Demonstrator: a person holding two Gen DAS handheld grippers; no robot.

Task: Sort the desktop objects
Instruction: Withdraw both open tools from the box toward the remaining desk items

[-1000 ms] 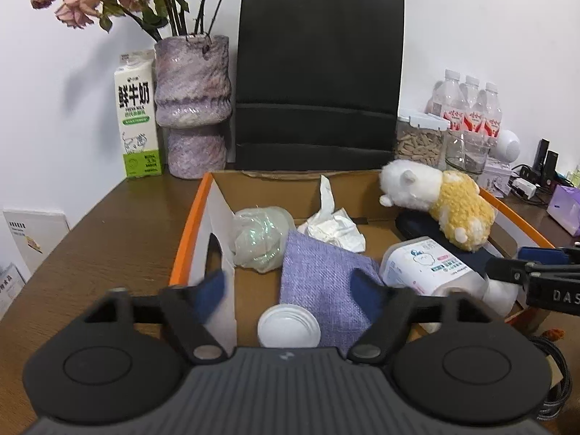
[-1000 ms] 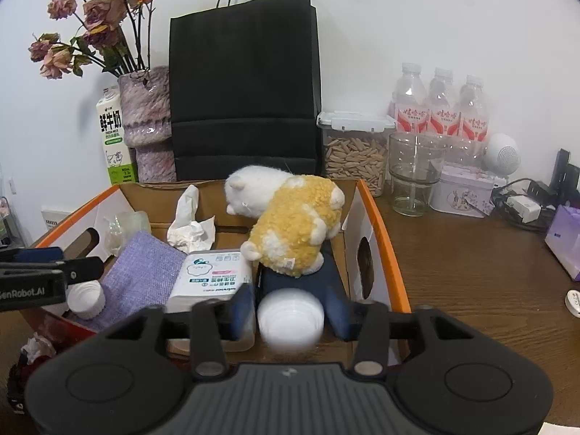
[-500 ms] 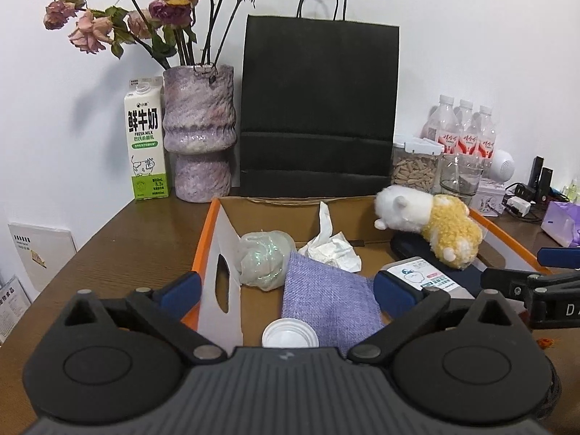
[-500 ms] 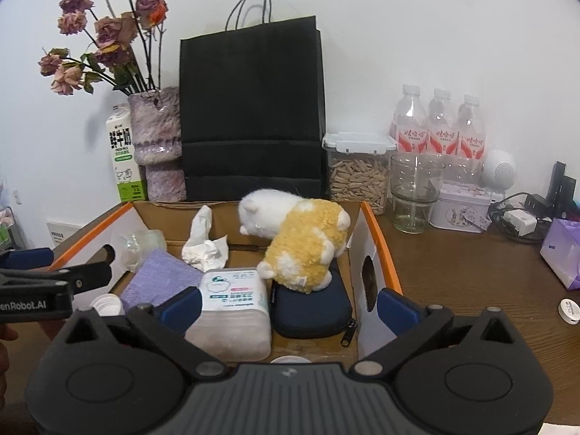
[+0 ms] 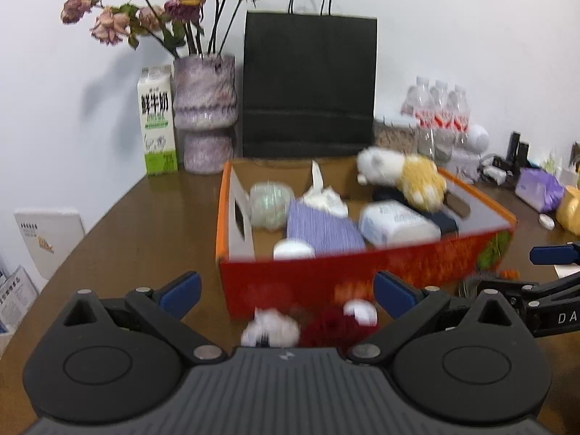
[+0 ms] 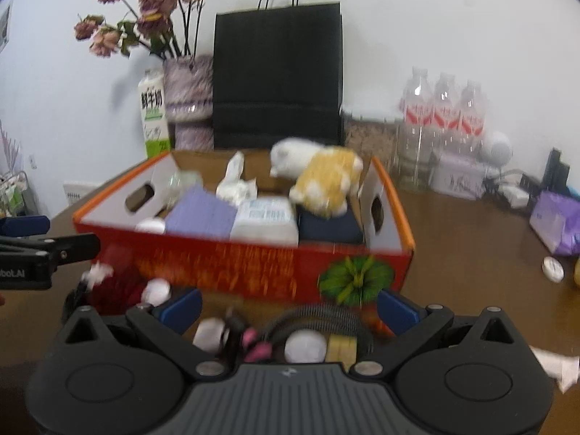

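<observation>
An orange-rimmed red cardboard box (image 5: pixel 326 275) (image 6: pixel 253 261) stands on the brown table. It holds a white and yellow plush toy (image 5: pixel 402 174) (image 6: pixel 322 174), a purple cloth (image 5: pixel 319 228), a wipes pack (image 5: pixel 391 223), a dark pouch (image 6: pixel 330 226), crumpled tissue (image 5: pixel 322 195) and white lids (image 5: pixel 293 249). My left gripper (image 5: pixel 286 290) is open and empty in front of the box, above a dark red fuzzy item (image 5: pixel 333 328) and white bits (image 5: pixel 270 330). My right gripper (image 6: pixel 288 304) is open and empty over a black cable (image 6: pixel 319 317) and small items.
A black paper bag (image 5: pixel 308 83), a purple vase with dried roses (image 5: pixel 204 108) and a milk carton (image 5: pixel 156 119) stand behind the box. Water bottles (image 6: pixel 442 112), a jar and a purple pack (image 6: pixel 554 221) are at the right.
Both grippers pulled back and up from over the box; both opened, the right one letting go of a white lid. The box's red front and the clutter before it came into view.
</observation>
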